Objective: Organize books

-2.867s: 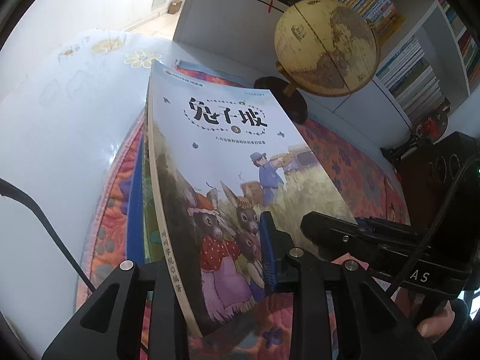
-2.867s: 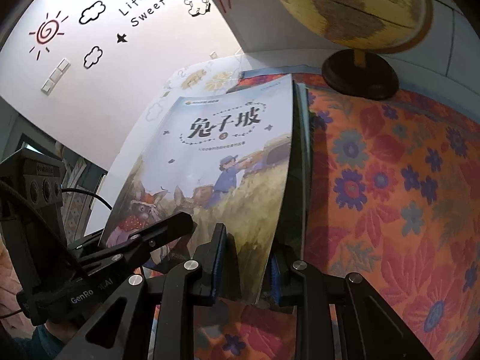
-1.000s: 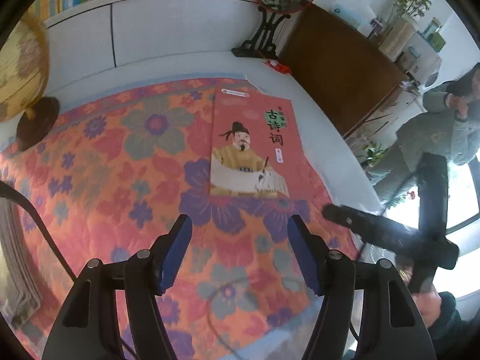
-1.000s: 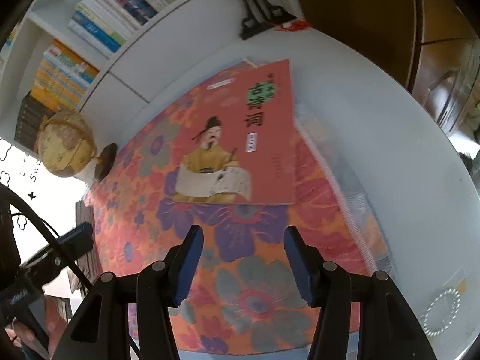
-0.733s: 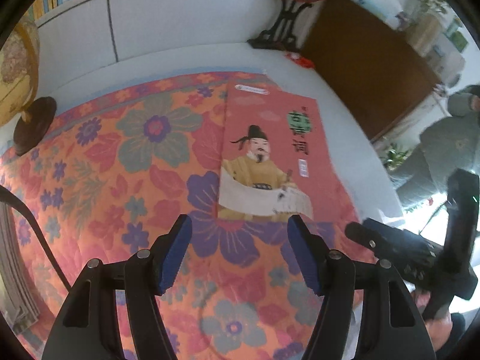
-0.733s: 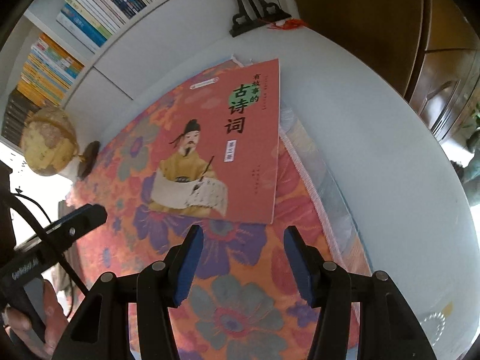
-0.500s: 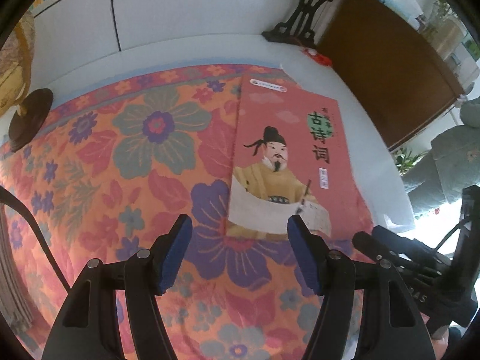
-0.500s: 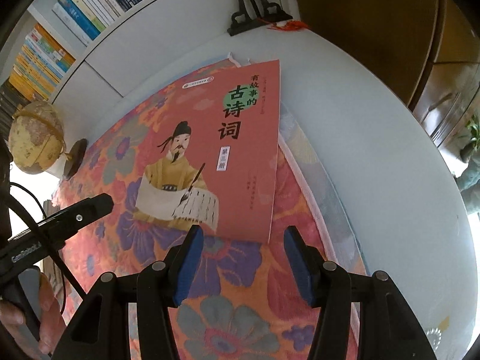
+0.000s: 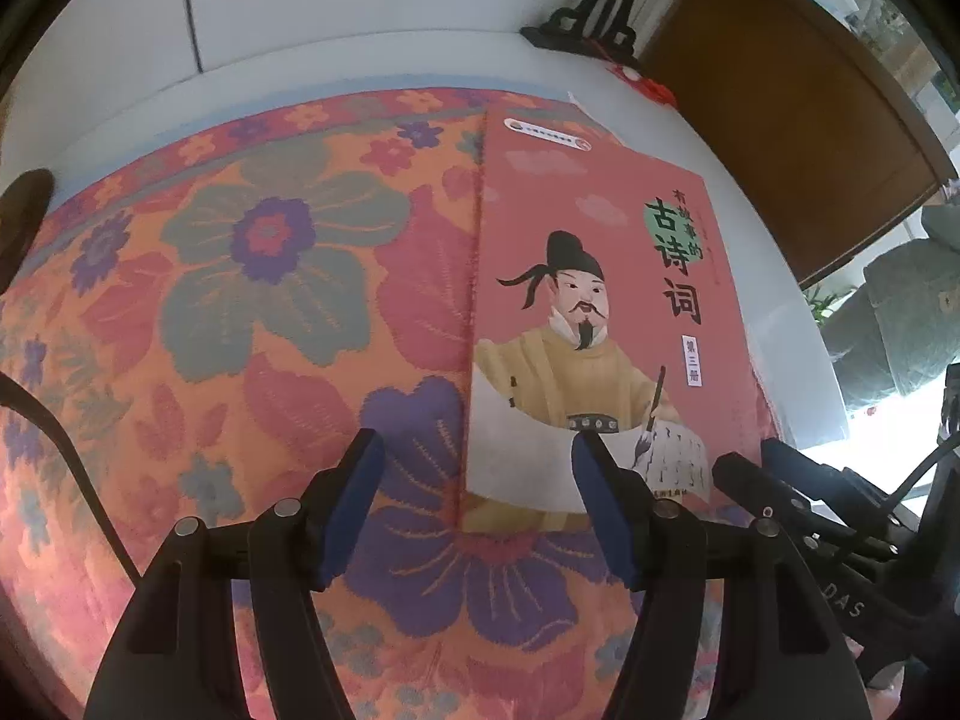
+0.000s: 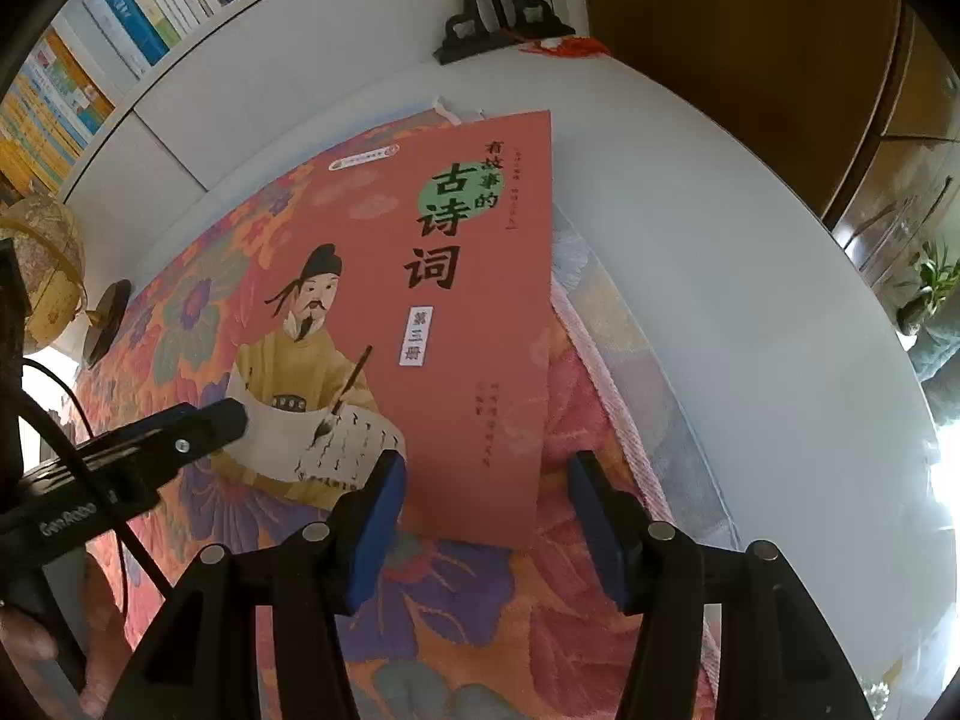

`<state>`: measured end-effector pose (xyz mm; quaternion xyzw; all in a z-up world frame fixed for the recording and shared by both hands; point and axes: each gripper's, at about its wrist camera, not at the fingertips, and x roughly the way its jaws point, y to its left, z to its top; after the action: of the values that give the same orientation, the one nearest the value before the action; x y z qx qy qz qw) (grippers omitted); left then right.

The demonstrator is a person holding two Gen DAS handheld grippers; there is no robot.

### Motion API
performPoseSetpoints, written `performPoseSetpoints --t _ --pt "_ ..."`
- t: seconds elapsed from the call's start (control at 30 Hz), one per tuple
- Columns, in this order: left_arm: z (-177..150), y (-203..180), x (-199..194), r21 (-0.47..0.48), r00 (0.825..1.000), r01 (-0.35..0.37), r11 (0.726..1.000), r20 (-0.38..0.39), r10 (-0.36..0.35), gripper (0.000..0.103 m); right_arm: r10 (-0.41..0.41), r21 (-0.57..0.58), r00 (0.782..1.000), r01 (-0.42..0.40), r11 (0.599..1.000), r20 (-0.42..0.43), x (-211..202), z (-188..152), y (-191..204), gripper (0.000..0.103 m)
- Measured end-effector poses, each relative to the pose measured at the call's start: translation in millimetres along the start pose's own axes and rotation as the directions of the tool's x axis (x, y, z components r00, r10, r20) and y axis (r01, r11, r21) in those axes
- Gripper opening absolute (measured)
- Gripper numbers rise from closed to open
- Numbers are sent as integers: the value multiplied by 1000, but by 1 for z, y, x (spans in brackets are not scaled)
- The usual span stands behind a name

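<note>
The red book [image 9: 606, 324], its cover showing a robed man with a brush, is lying flat and face up on the flowered cloth [image 9: 252, 312] that covers the white table [image 10: 750, 312], its outer long edge running close to the cloth's fringed border. Both claws are bearing down toward its near short edge, and against the view of a second ago the book is looming much larger and lower in each camera, where it then lay well out ahead. The left gripper [image 9: 474, 483] is standing with its blue pads apart and nothing pinched, straddling the book's near left corner and spine edge; whether a pad is touching the cover cannot be told. The right gripper [image 10: 487, 495] is likewise standing parted and empty-handed, framing the near right corner, with the book's bottom edge sitting just ahead of its fingertips. Three seconds back both claws were clamped on a different book with rabbits on its cover beside the globe [image 10: 39, 270]; that book is no longer between them, and the globe is now sitting far off at the left of the right camera's view. The bookshelf [image 10: 120, 48] is rising behind the table.
</note>
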<state>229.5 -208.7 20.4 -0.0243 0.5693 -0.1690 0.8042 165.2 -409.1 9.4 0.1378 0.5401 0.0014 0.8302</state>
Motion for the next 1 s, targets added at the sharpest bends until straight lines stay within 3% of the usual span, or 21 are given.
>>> performPoseSetpoints --t 0.2,0.3,0.43,0.53,0.7,1.0 --pt "4 -5 4 37 1000 25 999 17 -26 62 23 -10 1000 -23 1000 17 4 2 7 57" --pt "4 -13 6 70 997 81 994 6 -82 55 34 -19 999 -34 999 27 4 3 10 57" --pt "-3 -18 3 102 998 60 993 22 -62 54 18 -72 999 -16 997 26 5 3 17 58" --pt "-12 -6 -6 58 996 84 995 26 -86 54 36 -113 999 -34 993 17 4 4 21 58" --pt "-38 23 -24 -42 999 29 999 34 -27 54 91 -208 996 -94 974 -23 9 -1 53 58" --pt "-101 90 -61 -266 998 -34 963 45 48 54 203 -428 972 -233 873 -115 15 -34 127 57"
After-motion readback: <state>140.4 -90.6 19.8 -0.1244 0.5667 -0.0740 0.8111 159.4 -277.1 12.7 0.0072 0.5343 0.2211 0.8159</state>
